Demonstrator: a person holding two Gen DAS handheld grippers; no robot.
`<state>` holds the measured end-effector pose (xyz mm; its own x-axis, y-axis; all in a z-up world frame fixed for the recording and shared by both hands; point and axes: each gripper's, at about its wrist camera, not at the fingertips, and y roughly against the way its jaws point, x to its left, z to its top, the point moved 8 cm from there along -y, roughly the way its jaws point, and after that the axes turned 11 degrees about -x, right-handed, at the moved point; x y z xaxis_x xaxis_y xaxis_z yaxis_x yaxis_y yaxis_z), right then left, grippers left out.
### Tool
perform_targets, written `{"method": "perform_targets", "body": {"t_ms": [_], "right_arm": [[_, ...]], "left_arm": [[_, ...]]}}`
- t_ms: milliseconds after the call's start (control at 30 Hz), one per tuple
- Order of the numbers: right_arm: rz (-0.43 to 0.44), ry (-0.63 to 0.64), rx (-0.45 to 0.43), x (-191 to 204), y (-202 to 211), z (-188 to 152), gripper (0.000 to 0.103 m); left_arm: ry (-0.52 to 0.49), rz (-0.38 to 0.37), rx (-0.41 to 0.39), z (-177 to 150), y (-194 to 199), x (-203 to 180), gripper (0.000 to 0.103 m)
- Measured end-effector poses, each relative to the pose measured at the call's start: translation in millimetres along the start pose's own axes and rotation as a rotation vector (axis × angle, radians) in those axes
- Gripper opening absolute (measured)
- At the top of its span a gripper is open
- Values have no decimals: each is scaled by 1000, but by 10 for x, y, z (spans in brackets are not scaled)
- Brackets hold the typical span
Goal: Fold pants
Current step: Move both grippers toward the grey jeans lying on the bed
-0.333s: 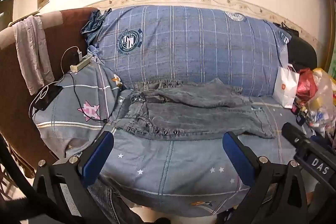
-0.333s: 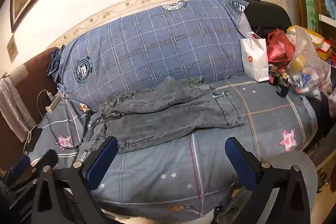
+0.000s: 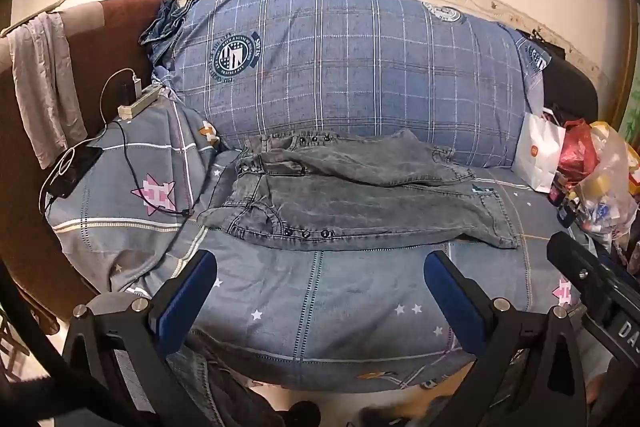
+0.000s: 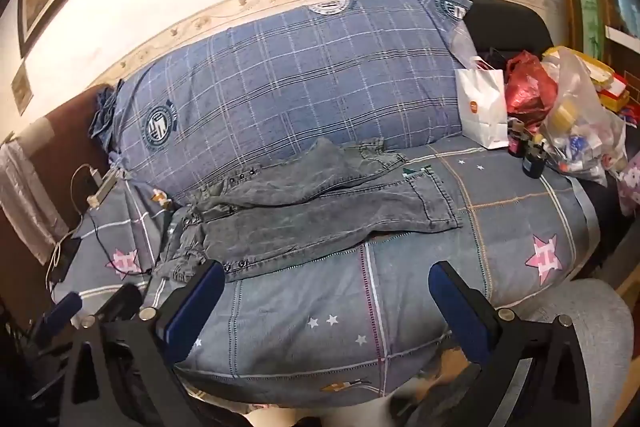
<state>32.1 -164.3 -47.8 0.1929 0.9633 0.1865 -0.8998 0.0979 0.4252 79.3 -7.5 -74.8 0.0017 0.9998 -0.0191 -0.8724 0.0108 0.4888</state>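
Observation:
Grey denim pants (image 3: 352, 199) lie on the sofa seat, waist to the left and leg ends to the right, with one leg lying partly over the other. They also show in the right wrist view (image 4: 320, 215). My left gripper (image 3: 320, 291) is open and empty, held in front of the pants near the seat's front edge. My right gripper (image 4: 328, 303) is open and empty, also short of the pants. The right gripper's body shows at the right of the left wrist view (image 3: 592, 291).
A blue plaid cushion (image 3: 352, 67) backs the seat. A white paper bag (image 3: 538, 151), plastic bags (image 3: 600, 179) and small bottles (image 4: 532, 159) crowd the right end. A power strip (image 3: 140, 103), cables and a phone (image 3: 76, 167) lie on the left armrest. A grey cloth (image 3: 40, 83) hangs there.
Both grippers have shifted only slightly; the pants lie as before.

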Motion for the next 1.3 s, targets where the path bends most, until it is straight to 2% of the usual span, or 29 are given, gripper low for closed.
{"method": "perform_targets", "body": {"t_ms": [133,300,367,467,567,667,733,833,967,1133,1300], "right_arm": [[12,-20,14,-54,-154,-6,103],[62,-15,89,-17,-445,42,103],[107,-16,85,30,-440,217,103],[142,-58,87,-10,-390,683,103],[140,-78,71,-49,-310,1096,103],[175,-91,82,17,-251,1434,103],[203,-69,68,112,-192,1644,103],[171,-7,38,213,-198,1858,103],[188,-6,52,259,-340,1754,103],[264,-49,126,314,-771,1254,103],[239,-32,155,312,-1285,767,103]], "left_arm": [[-20,10,30,-20,-151,-62,103],[-12,7,60,75,-200,5,103],[-22,-6,49,232,-157,25,103],[-12,-14,45,587,-57,65,103],[17,-53,67,932,11,85,103],[20,-60,33,1340,104,92,103],[16,-70,7,1536,180,86,103],[32,-75,-16,1650,197,131,103],[56,-73,-21,1551,13,208,103],[37,-76,-31,1231,-395,184,103],[17,-62,13,853,-973,64,103]]}}
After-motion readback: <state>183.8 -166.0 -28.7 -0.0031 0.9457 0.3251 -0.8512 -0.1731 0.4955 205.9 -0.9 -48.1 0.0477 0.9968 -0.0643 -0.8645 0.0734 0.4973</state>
